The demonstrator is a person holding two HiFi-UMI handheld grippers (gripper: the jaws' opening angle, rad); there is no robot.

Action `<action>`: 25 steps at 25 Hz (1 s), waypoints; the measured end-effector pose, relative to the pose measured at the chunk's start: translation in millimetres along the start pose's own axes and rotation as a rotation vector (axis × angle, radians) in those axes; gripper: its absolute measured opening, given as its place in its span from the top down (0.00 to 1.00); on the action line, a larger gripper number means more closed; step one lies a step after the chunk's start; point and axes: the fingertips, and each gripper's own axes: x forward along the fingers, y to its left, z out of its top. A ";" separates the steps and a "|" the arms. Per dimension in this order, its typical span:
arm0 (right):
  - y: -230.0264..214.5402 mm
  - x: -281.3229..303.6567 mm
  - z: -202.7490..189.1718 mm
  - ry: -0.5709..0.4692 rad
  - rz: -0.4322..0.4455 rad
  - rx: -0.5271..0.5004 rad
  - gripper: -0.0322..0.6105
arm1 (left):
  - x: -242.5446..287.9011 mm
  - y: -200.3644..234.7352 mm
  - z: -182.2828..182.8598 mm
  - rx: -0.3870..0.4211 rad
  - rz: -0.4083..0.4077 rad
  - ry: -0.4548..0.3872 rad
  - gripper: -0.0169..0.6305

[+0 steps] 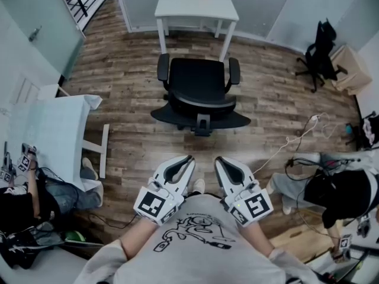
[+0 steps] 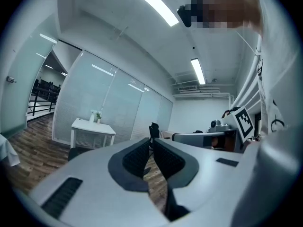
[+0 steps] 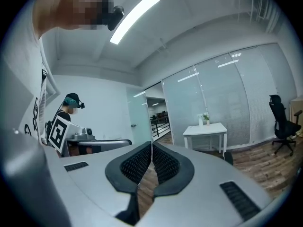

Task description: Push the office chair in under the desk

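Observation:
The black office chair (image 1: 198, 90) stands pulled out on the wood floor, its back toward me and its seat facing the small white desk (image 1: 195, 7) against the far wall. My left gripper (image 1: 188, 158) and right gripper (image 1: 219, 160) are held side by side close to my body, a good way short of the chair and touching nothing. In the left gripper view the left gripper (image 2: 151, 141) has its jaws together with nothing between them, and the desk (image 2: 92, 126) shows beyond. The right gripper (image 3: 151, 144) is likewise shut and empty, with the desk (image 3: 206, 129) ahead.
A second black chair (image 1: 320, 55) and a cardboard box (image 1: 349, 70) stand at the back right. A white table (image 1: 59, 129) is at the left, with a person sitting beside it. Another person sits at the right, and a white cable (image 1: 296, 138) lies on the floor.

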 end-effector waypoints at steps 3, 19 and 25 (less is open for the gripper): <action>-5.6 -1.2 0.2 0.002 -0.003 -0.001 0.89 | 5.5 -2.0 0.7 0.009 0.002 0.002 0.93; -62.6 -14.6 1.6 -0.005 0.014 -0.002 0.89 | 61.5 -14.8 -6.8 0.043 0.043 0.013 0.94; -81.5 -29.3 -4.2 0.017 0.037 -0.005 0.89 | 79.3 -27.2 -15.6 0.064 0.061 0.016 0.94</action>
